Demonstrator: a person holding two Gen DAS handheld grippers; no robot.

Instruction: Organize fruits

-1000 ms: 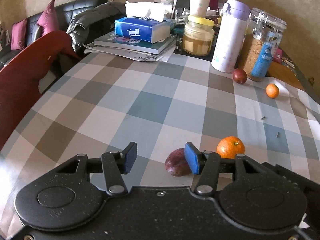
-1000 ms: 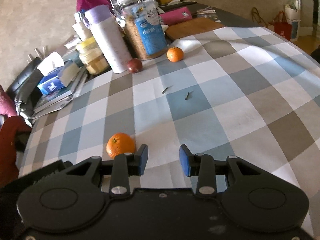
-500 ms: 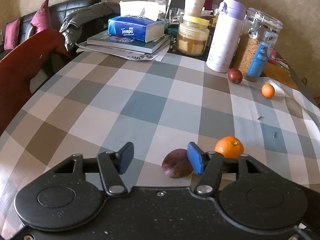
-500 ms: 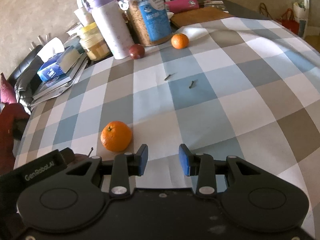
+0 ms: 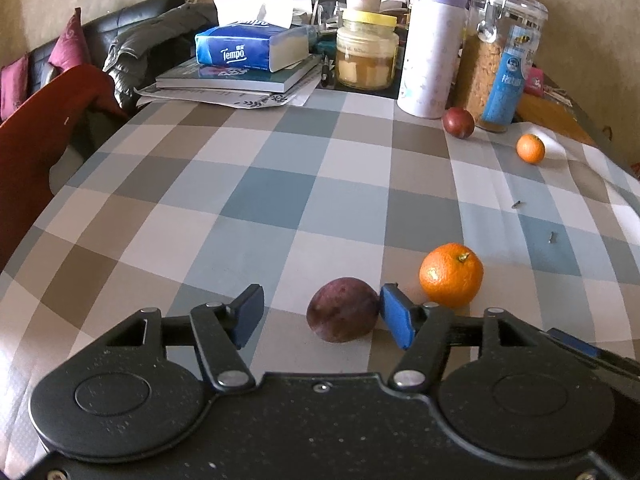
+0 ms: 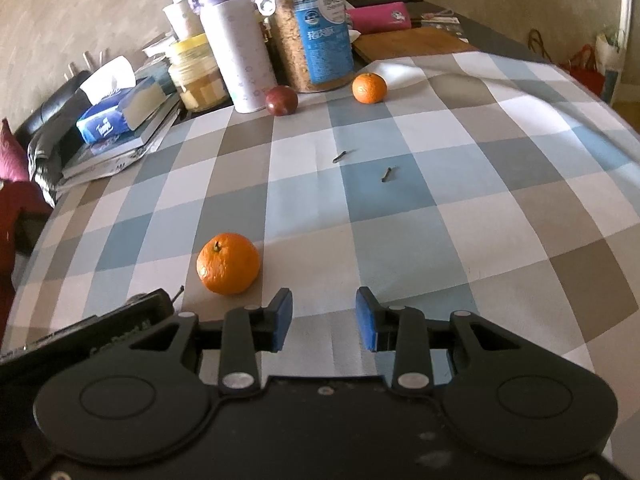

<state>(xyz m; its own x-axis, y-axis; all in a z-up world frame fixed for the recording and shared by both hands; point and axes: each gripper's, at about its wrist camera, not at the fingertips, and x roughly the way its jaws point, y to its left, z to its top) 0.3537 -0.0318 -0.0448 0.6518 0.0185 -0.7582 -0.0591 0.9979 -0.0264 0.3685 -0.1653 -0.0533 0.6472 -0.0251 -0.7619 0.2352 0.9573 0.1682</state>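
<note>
A dark purple fruit (image 5: pixel 342 309) lies on the checked tablecloth (image 5: pixel 280 208) between the fingers of my open left gripper (image 5: pixel 322 316), close to the right pad. A large orange (image 5: pixel 451 274) sits just right of it; it also shows in the right wrist view (image 6: pixel 228 263). My right gripper (image 6: pixel 324 319) is open and empty, right of that orange. A second dark red fruit (image 5: pixel 458 121) (image 6: pixel 282 100) and a small orange (image 5: pixel 530 148) (image 6: pixel 369 88) lie far off by the jars.
A white and purple flask (image 5: pixel 430 40), a cereal jar (image 5: pixel 500 60), a yellow-lidded jar (image 5: pixel 366 56), a tissue box (image 5: pixel 252 46) on books line the far edge. Two small dark screws (image 6: pixel 340 156) (image 6: pixel 387 174) lie mid-table. A red chair (image 5: pixel 36 128) stands left.
Both grippers have drawn back and lifted a little; the fruits now sit further ahead of the fingers. The purple fruit stays on the cloth between the left fingers.
</note>
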